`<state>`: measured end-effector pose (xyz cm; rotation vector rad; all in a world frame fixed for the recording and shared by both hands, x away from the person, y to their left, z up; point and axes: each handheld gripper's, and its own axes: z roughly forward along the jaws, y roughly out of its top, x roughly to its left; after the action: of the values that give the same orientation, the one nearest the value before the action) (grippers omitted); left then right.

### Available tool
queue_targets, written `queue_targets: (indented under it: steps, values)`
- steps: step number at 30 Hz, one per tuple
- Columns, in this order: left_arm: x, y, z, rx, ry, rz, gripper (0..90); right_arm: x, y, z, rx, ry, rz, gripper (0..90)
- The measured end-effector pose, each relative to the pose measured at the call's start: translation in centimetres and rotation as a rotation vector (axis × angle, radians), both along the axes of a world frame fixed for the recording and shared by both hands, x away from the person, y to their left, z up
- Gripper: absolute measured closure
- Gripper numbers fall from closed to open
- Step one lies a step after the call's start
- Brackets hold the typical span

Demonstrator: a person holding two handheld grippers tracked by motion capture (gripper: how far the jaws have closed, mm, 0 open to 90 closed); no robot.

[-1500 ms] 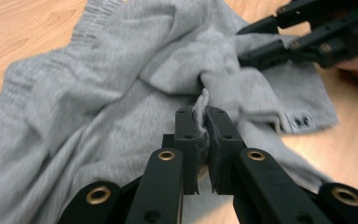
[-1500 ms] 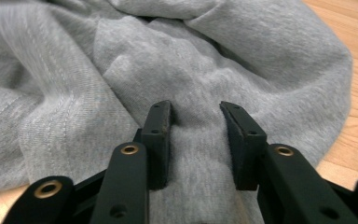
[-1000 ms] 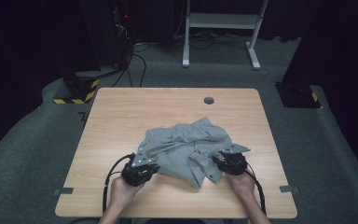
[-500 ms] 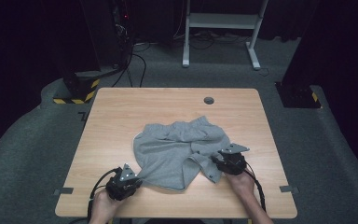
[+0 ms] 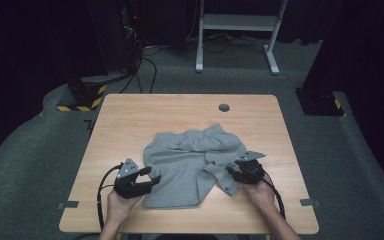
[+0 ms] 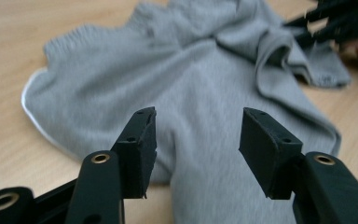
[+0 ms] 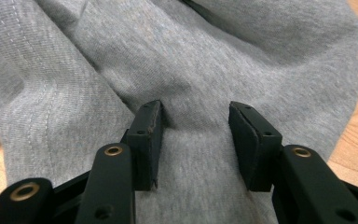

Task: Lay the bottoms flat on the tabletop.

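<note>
Shorts (image 5: 190, 165) on table (image 5: 130, 120), btwn hand-held grippers.

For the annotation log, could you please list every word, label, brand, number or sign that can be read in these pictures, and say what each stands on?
None: no readable text shows in these views.
The crumpled grey fabric shorts bear no visible label or print.
The light wooden table bears no writing.
The yellow-and-black striped hazard marking on the floor base is a pattern, not text.
The two black tools carry no legible marking.

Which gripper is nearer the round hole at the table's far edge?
Right. The right gripper sits below and slightly right of the hole; the left gripper is farther, off toward the near-left.
</note>
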<state>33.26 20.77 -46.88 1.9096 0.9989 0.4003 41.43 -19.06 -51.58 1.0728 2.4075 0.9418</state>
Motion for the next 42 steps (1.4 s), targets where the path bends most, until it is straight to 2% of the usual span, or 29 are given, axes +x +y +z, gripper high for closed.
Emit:
queue_targets:
  steps: [2,5,7,8,11,13,16,18,21,24,26,28,32,33,35,36,38,42]
  values:
    - [0.5,-0.4,-0.1,0.017,0.006,0.008,44.5,0.0,-0.1,0.0,0.003,0.001,0.006,54.2]
    - [1.9,-1.2,-1.5,0.112,0.004,0.03,43.6,-0.2,0.0,-0.2,0.015,-0.018,0.024,52.7]
    - [2.7,-1.5,-2.6,0.146,0.009,0.059,43.6,-0.3,0.0,-0.2,0.009,-0.02,0.033,52.9]
    - [3.2,-1.5,-3.3,0.148,0.023,0.075,43.6,-0.3,0.1,-0.2,0.008,-0.016,0.032,53.3]
    - [3.6,-1.6,-4.6,0.135,0.028,0.093,43.5,-0.2,0.1,0.3,0.012,0.023,0.006,57.3]
    - [3.8,-1.7,-5.1,0.129,0.027,0.092,43.0,-0.2,0.0,0.8,0.055,0.037,-0.005,58.2]
    - [4.1,-2.0,-5.7,0.146,0.043,0.082,41.5,-0.7,-0.1,2.1,0.122,0.031,0.008,60.1]
    - [4.1,-2.1,-5.7,0.145,0.044,0.088,40.6,-1.2,0.2,2.8,0.13,0.03,0.029,61.6]
    - [4.2,-2.0,-5.7,0.141,0.056,0.095,38.9,-2.2,1.2,3.3,0.107,0.044,0.075,63.7]
    - [4.2,-2.1,-5.8,0.147,0.055,0.103,37.8,-3.6,2.0,3.3,0.083,0.018,0.097,65.1]
    - [4.2,-2.2,-5.8,0.163,0.049,0.102,37.5,-4.1,2.3,3.0,0.076,0.018,0.104,65.1]
    - [4.1,-2.4,-5.8,0.169,0.046,0.101,37.0,-4.4,2.7,2.5,0.047,0.027,0.107,64.8]
    - [4.1,-2.4,-5.8,0.173,0.047,0.103,36.7,-4.2,3.1,1.7,0.052,0.057,0.105,64.9]
    - [4.1,-2.4,-5.8,0.176,0.045,0.102,36.7,-4.1,3.2,1.5,0.044,0.065,0.106,66.2]
    - [4.1,-2.4,-5.8,0.174,0.047,0.103,36.6,-3.9,3.5,0.8,-0.006,0.081,0.12,74.0]
    - [4.1,-2.4,-5.8,0.174,0.047,0.102,36.6,-4.1,3.5,0.5,-0.021,0.057,0.132,78.8]
    - [4.1,-2.4,-5.8,0.176,0.047,0.102,36.5,-4.3,3.4,0.5,-0.021,0.058,0.147,86.7]
    - [4.1,-2.5,-5.8,0.176,0.045,0.102,36.3,-5.3,3.0,0.7,-0.057,0.063,0.185,88.1]
